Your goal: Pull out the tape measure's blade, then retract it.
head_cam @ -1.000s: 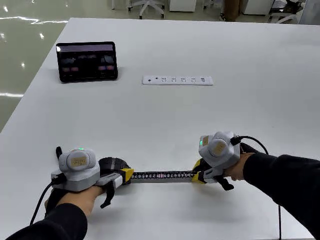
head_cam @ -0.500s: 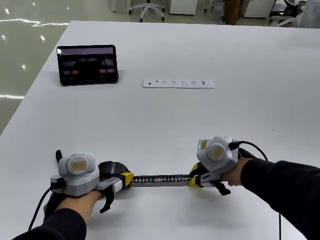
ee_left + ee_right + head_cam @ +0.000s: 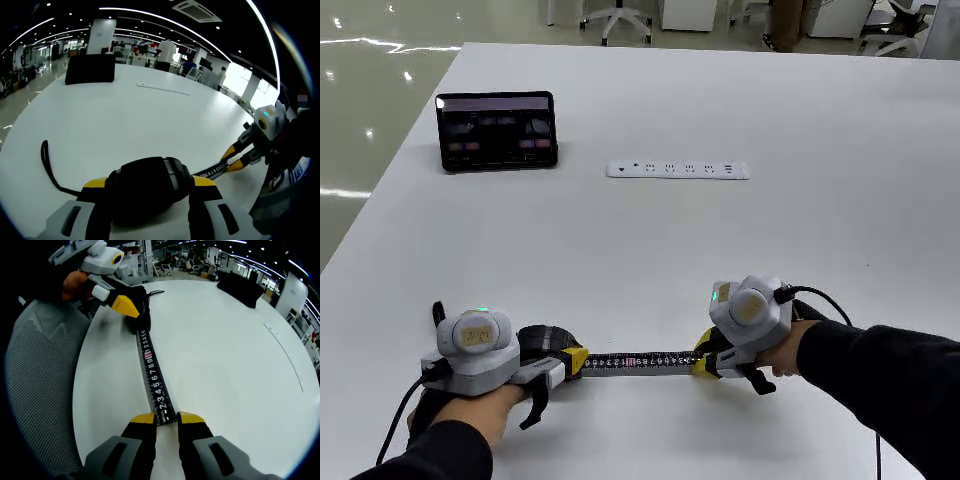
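The left gripper [image 3: 560, 360] has its fingers clamped around the black tape measure case [image 3: 542, 340], which rests on the white table [image 3: 720, 230]. To the right of the case, the blade [image 3: 638, 359] lies stretched out flat. At the end farthest from the case, the right gripper [image 3: 703, 362] pinches the blade's tip between its fingers.

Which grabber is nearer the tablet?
Left. The left gripper, holding the black tape measure, is in front of the black tablet; the right gripper, pinching the blade, farther right.
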`<state>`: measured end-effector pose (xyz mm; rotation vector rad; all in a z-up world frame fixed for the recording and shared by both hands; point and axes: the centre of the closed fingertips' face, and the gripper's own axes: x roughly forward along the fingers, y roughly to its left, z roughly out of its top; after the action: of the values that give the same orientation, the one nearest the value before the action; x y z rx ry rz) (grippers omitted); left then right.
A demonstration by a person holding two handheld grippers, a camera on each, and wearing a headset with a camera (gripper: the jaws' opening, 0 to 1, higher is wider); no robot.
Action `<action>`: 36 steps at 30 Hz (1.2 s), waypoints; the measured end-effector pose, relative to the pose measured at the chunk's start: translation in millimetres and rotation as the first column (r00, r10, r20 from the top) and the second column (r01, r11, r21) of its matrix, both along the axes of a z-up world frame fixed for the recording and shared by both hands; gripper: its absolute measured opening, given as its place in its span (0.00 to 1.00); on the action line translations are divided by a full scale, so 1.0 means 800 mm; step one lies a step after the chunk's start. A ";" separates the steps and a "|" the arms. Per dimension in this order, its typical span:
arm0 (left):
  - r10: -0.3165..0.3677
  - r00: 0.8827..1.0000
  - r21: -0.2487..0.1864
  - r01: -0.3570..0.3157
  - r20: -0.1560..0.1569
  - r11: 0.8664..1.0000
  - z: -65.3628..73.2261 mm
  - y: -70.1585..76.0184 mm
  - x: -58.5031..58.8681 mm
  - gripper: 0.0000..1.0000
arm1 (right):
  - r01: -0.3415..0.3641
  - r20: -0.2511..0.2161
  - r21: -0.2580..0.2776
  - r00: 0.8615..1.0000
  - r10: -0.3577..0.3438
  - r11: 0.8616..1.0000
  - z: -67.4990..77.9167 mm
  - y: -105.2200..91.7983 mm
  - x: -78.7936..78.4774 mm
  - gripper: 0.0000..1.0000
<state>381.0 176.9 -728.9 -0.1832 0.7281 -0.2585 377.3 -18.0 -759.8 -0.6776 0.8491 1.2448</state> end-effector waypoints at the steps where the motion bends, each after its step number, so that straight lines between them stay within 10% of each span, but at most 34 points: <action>1: 0.000 1.000 -0.001 0.000 0.000 1.000 0.000 0.000 0.000 0.58 | 0.001 0.000 0.001 1.000 -0.001 1.000 0.000 0.000 0.000 0.12; 36: -0.001 1.000 -0.010 0.001 -0.006 1.000 0.000 0.000 0.000 0.58 | -0.019 -0.005 0.007 1.000 0.019 1.000 0.000 0.022 0.001 0.12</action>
<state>380.7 177.0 -728.7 -0.1933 0.7331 -0.2629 377.8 -0.7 -760.2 -0.6784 0.8433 1.2665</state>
